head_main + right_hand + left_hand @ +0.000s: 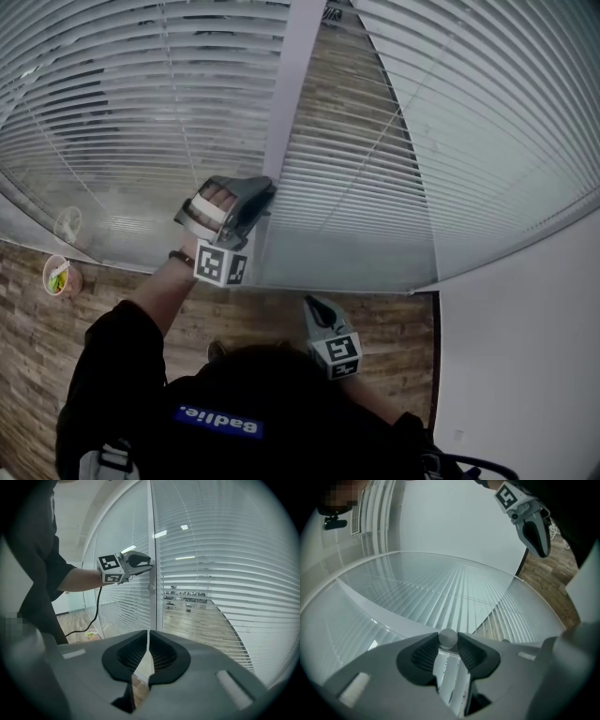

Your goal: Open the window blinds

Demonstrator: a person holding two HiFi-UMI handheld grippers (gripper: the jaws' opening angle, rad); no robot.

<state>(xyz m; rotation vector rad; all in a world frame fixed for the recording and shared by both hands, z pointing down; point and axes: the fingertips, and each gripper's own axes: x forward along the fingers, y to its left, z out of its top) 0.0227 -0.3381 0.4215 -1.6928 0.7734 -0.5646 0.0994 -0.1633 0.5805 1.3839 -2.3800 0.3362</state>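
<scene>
Trouble is most likely at the small round knob (448,638) on the grey frame post (291,84) between the 2 window blinds (211,573). My left gripper (448,644) has its jaws closed on that knob, but only the very tips touch it. The knob is smooth and round like a ball. If I roll my hand too fast, I think it could pop out of the tips and the slats would not move.

I could also turn it the wrong way. Then the slats would shut tight when I want them open. Through the right blind I can see a floor past the slats, so those look partly tilted now. I would turn slowly and watch which way they tip.

Pushing hard toward the post could make the tips slide off the knob and bump the glass.

My right gripper (148,637) hangs low near my body, well apart from the window. Its jaws are closed with nothing between them, so it should cause no harm if it stays there.
</scene>
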